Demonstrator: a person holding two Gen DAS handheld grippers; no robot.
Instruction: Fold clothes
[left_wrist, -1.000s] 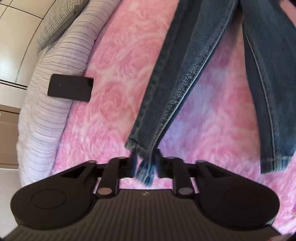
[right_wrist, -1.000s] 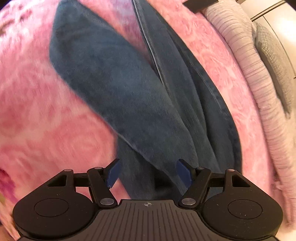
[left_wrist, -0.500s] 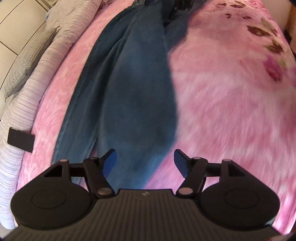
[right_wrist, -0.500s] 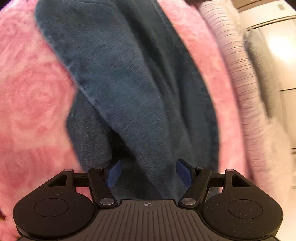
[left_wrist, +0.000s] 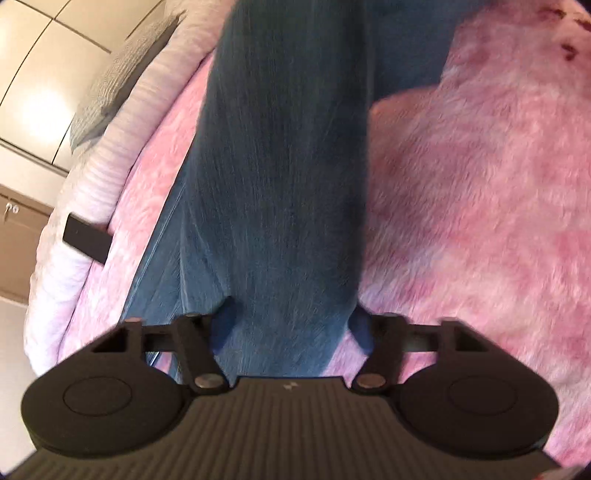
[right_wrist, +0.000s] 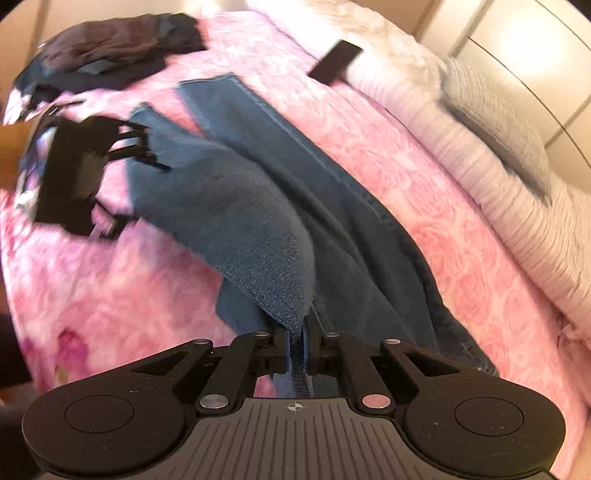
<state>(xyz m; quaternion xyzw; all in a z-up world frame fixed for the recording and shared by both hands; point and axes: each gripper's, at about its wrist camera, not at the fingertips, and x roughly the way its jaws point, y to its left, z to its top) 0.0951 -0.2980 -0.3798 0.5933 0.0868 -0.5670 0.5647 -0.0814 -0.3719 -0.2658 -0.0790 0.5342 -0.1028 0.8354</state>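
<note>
Jeans (right_wrist: 280, 206) lie lengthwise on pink blanket (right_wrist: 388, 155), one leg folded over. Right gripper (right_wrist: 295, 350) clenched on near jeans edge. Left gripper (left_wrist: 291, 321) spread wide, fingers straddling leg, not gripping. Dark clothes pile (right_wrist: 107, 48) at far end. Black flat object (left_wrist: 86, 238) at blanket edge.

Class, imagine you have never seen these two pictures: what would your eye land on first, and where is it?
First comes the pair of blue jeans, stretched lengthwise across the fluffy pink rose-patterned blanket that covers the bed. Next, the right gripper at the bottom of its view, shut on a fold of the denim, while the left gripper sits open with a jeans leg running between its fingers. A heap of dark clothes lies at the far end of the blanket.
</note>
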